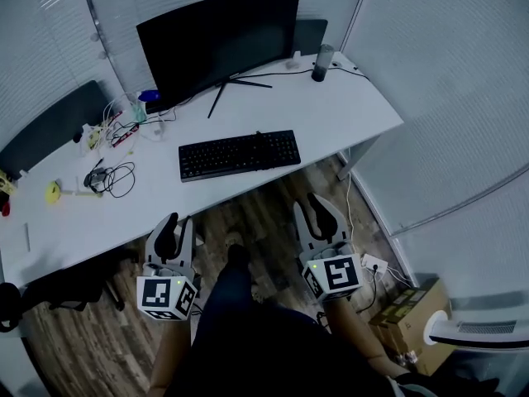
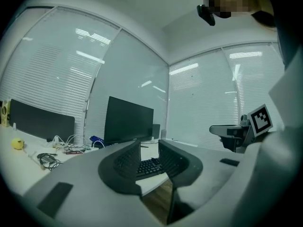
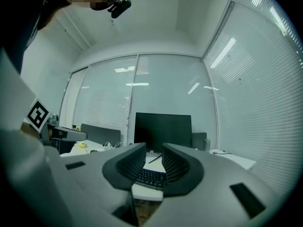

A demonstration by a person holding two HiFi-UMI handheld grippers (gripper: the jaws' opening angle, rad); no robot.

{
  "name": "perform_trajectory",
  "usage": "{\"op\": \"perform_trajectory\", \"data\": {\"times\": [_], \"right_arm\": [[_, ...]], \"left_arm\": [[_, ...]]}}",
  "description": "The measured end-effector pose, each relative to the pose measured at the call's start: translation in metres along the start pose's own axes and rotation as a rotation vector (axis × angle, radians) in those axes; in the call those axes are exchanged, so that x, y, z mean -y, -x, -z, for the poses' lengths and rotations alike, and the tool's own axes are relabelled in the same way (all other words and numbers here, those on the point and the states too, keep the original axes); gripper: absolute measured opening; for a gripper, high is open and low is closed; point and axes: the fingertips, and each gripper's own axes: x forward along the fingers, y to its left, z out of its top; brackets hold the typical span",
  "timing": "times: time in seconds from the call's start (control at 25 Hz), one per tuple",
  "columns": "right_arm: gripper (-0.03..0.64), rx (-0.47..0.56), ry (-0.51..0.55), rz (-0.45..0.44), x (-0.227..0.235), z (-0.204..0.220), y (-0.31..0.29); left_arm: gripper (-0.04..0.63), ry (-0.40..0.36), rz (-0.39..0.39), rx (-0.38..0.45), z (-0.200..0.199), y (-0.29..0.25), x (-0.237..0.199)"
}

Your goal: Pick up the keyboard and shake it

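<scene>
Black keyboard (image 1: 240,154), step: untouched, so I judge this to be the approach before the pick-up.
Left tool (image 1: 176,226): at 7 o'clock from the keyboard, short of the bench (image 1: 331,114) edge. Its jaws are partly apart with nothing gripped. The keys only show through the gap, farther off.
Right tool (image 1: 316,208): at 5 o'clock from the keyboard, also short of the bench edge. Its jaws are partly apart and empty.
Next move: probably both tools go forward to the keyboard's two short ends. The jaws may need to widen before they close over the front rim.
Keyboard's place: flat on the bench near the front edge, at 6 o'clock from the monitor (image 1: 219,35).
Keyboard's look: long, slim, full-size and dark-keyed, slightly skewed with its right end farther back. No cord can be made out.
</scene>
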Motion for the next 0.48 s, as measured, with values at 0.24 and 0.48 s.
{"op": "perform_trajectory", "data": {"times": [0.24,0.48], "right_arm": [[0.1,-0.053,0.016,0.005,0.025,0.022,-0.039],[0.1,-0.107,0.015,-0.001,0.059,0.056,-0.103]], "left_arm": [[0.094,0.022,0.005,-0.057,0.018,-0.051,-0.024],[0.097,0.054,0.021,-0.111,0.042,-0.119,-0.053]]}}
